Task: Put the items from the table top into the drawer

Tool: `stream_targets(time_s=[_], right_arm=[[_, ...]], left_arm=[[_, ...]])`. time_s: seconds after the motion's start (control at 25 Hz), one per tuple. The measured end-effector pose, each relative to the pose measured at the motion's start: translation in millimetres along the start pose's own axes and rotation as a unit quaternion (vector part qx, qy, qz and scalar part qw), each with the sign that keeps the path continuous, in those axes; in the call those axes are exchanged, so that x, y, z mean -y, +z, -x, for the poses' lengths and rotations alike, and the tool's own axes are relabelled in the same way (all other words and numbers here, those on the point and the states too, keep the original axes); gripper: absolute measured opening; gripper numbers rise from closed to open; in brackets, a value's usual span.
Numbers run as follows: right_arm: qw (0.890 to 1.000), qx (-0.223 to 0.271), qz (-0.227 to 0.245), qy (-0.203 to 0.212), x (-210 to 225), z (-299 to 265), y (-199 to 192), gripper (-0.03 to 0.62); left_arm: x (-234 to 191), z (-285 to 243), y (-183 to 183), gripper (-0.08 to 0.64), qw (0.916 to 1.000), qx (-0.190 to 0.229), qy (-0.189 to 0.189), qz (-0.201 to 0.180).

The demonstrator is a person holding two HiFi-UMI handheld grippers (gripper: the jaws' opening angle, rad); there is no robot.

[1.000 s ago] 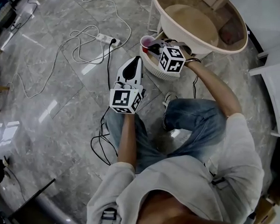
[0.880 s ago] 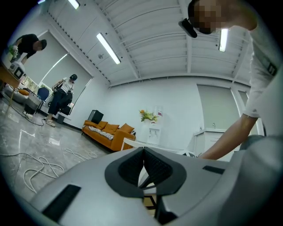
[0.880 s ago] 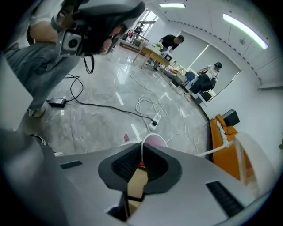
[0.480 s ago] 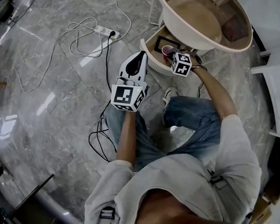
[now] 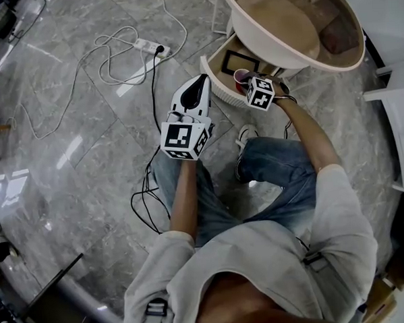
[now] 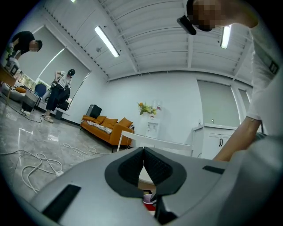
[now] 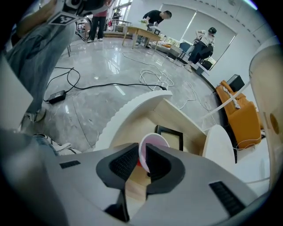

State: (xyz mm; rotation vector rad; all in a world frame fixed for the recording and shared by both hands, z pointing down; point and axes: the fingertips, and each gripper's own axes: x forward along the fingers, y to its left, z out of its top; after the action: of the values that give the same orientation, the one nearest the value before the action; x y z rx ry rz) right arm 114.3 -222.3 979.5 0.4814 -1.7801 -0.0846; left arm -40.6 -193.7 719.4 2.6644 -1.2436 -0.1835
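Observation:
A red cup with a white inside (image 7: 154, 143) hangs over the open drawer (image 7: 132, 110) under the round table. My right gripper (image 7: 142, 153) points down into the drawer. Its jaws have just been opening: the cup's wall still stands between the pads, which no longer press on it. From the head view, the cup (image 5: 241, 77) sits at the drawer's (image 5: 216, 74) near side, just ahead of the right gripper (image 5: 247, 81). My left gripper (image 5: 199, 83) is held level to the left, shut and empty (image 6: 143, 151). The cup (image 6: 149, 201) shows below its jaws.
A black picture frame (image 7: 170, 133) lies flat in the drawer behind the cup. The round white table (image 5: 276, 25) overhangs the drawer. A power strip (image 5: 150, 52) and loose cables (image 5: 108, 51) lie on the grey marble floor. The person's knees are below both grippers.
My right gripper has come down with the cup from the drawer's front edge to inside the drawer, and its jaws have parted a little. The left gripper has barely moved.

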Motion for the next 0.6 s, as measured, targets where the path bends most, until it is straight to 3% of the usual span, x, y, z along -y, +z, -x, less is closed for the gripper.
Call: stream_targets(time_s=[0.08, 0.6], right_arm=[[1.000, -0.001, -0.009, 0.016, -4, -1, 0, 0.123], [0.998, 0.030, -0.017, 0.049, -15, 23, 14, 0.159]], left_arm=[[0, -2, -2, 0.015, 1.0000, -0.003, -0.002, -0.001], [4, -9, -14, 0.015, 0.9997, -0.024, -0.010, 0.005]])
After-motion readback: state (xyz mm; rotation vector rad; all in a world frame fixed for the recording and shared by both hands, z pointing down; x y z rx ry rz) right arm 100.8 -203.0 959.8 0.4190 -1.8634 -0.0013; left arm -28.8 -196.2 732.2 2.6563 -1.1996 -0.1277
